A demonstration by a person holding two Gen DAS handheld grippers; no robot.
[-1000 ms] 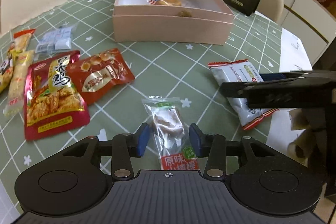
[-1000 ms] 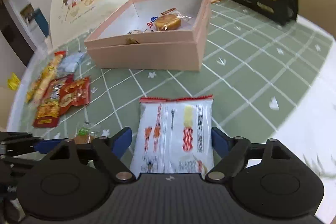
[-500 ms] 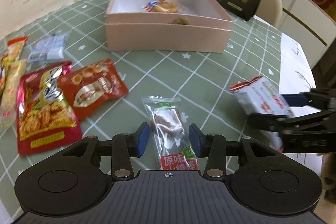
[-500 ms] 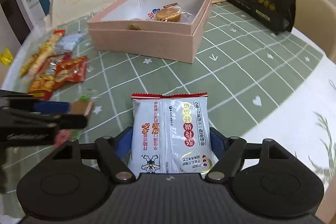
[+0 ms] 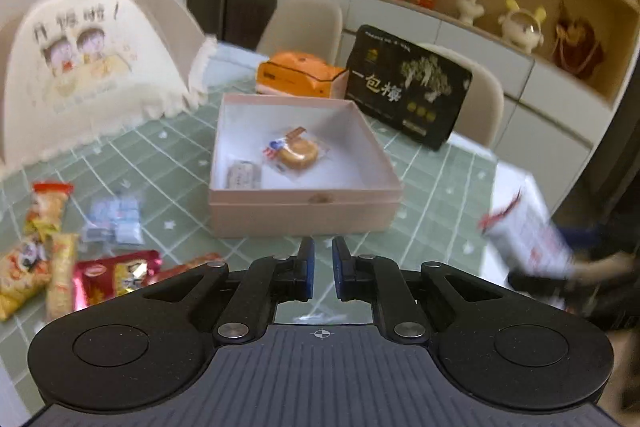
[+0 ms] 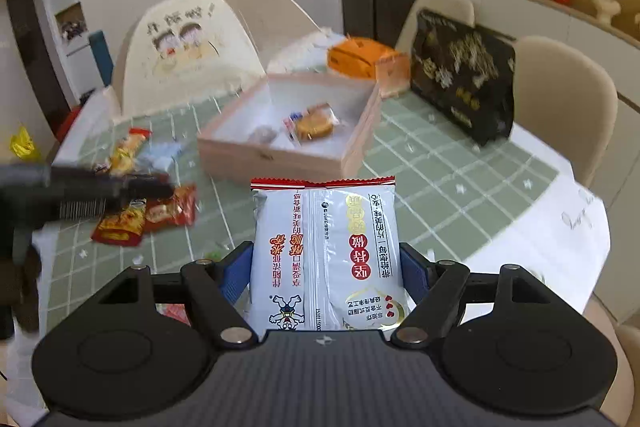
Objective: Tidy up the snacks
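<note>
**Clerk:** Snacks, item one: white foil snack packet with a red serrated top edge and red print [image 6: 324, 259]. Location?

**Checker:** Between the blue pads of the right gripper [image 6: 326, 267], which press on both long sides. Those jaws have just been closing on it. A second ago it lay flat on the green checked tablecloth [image 5: 440, 187]; now it is raised clear of the cloth, red edge leading.

**Clerk:** Item two: left gripper [image 5: 320, 259].

**Checker:** Jaws have just been closing and now stand all but together. The clear packet that lay between them earlier no longer shows between the tips. A green-topped scrap [image 6: 216, 254] on the cloth beside the right gripper may be it; too small to tell. I judge that grab doubtful.

**Clerk:** Destination?

**Checker:** Shallow pink cardboard box [image 5: 304, 215], open, holding a round wrapped cake [image 5: 298, 153] and one smaller piece. Red and yellow packets [image 5: 116, 275] lie unsorted to its left.

**Clerk:** Pose?

**Checker:** Both grippers raised, slanted downward, aimed at the box; the left gripper is squarely before its near wall. White packet looks ready to carry over the rim.
</note>
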